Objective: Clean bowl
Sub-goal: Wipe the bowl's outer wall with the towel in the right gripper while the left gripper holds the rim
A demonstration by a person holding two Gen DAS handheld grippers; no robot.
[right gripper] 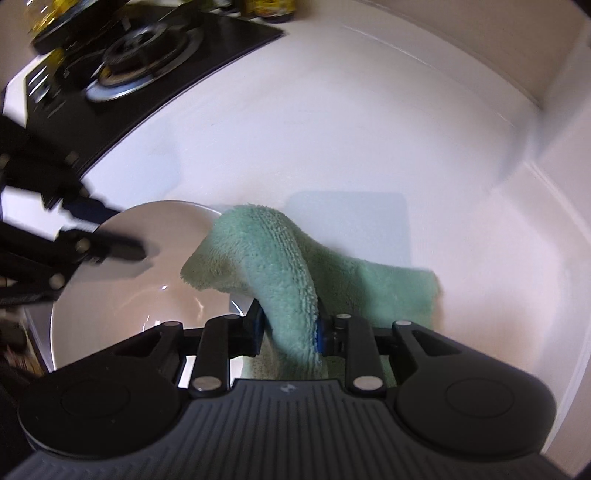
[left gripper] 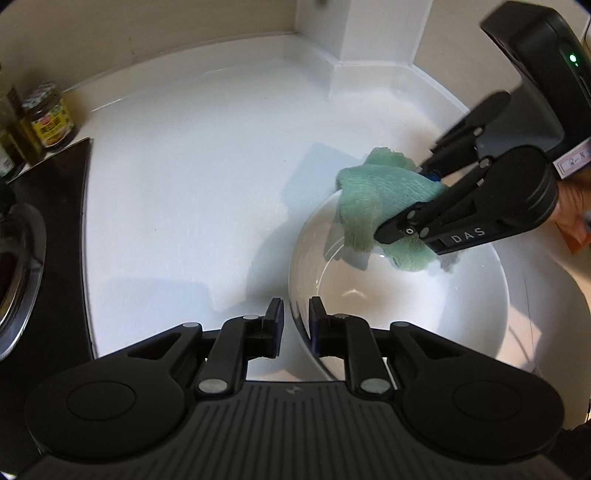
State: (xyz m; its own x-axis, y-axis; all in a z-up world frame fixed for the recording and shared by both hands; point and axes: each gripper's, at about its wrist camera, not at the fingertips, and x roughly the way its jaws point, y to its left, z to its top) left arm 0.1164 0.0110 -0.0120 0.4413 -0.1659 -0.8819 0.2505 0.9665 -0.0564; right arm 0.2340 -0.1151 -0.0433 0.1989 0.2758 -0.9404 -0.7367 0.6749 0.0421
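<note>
White bowl, rim clamped by left gripper; right gripper pinches green cloth into it.

The label on the jar at the left edge of the left wrist view is too small to read, and the bottles beside it are cut off by the frame. The hand behind the right claw shows only in part. The left claw is smeared by blur in the right wrist view, as are the stove burner and the yellow-labelled containers at the top. The green cloth hides the far side of the white bowl, whose near rim lies behind the claw's body.
</note>
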